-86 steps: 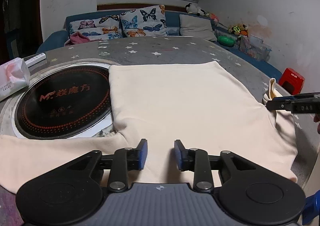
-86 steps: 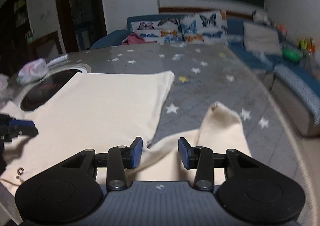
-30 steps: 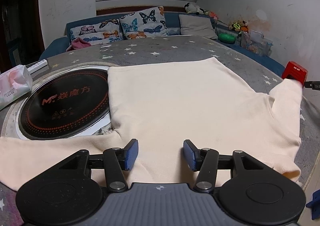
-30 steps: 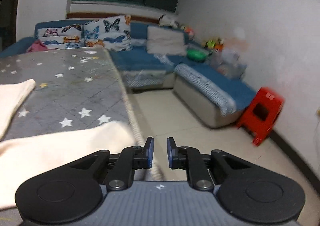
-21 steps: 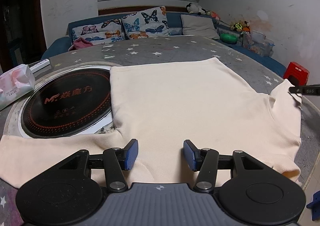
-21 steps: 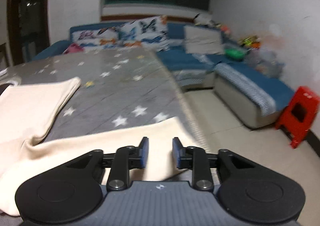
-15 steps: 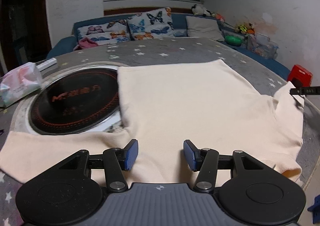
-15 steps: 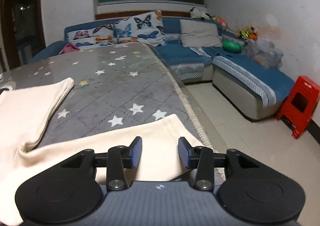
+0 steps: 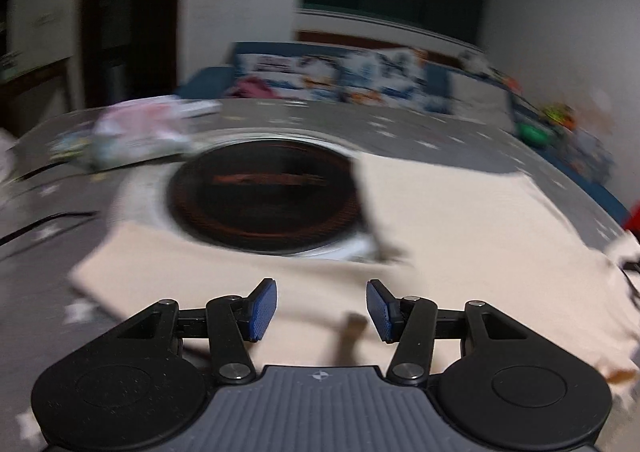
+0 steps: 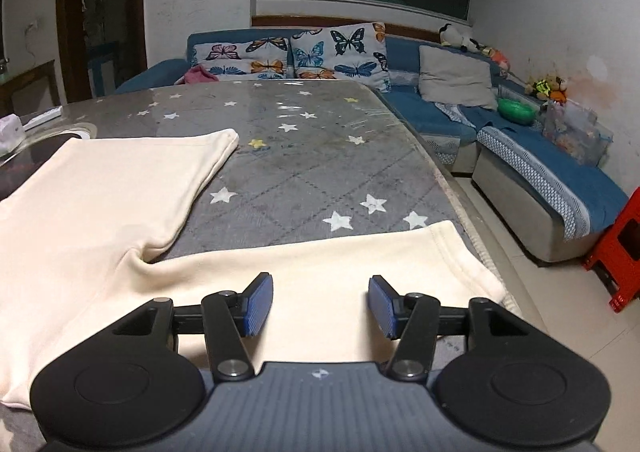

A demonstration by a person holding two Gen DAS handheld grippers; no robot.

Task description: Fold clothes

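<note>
A cream long-sleeved top (image 9: 460,236) lies flat on the grey star-patterned table (image 10: 312,156). In the blurred left wrist view its left sleeve (image 9: 168,264) stretches out to the left below the black round cooktop. My left gripper (image 9: 322,310) is open and empty just above the garment's near edge. In the right wrist view the top's body (image 10: 104,188) lies at left and its right sleeve (image 10: 320,268) reaches toward the table's right edge. My right gripper (image 10: 320,306) is open and empty over that sleeve.
A black round induction cooktop (image 9: 260,196) is set in the table, partly under the garment. A tissue pack (image 9: 140,132) lies at the far left. A blue sofa (image 10: 520,156) with butterfly cushions and a red stool (image 10: 620,252) stand beyond the table's right edge.
My left gripper has swung to the left, blurring its view, so the left sleeve is now centred. My right gripper let go of the right sleeve and opened wide; the sleeve lies flat.
</note>
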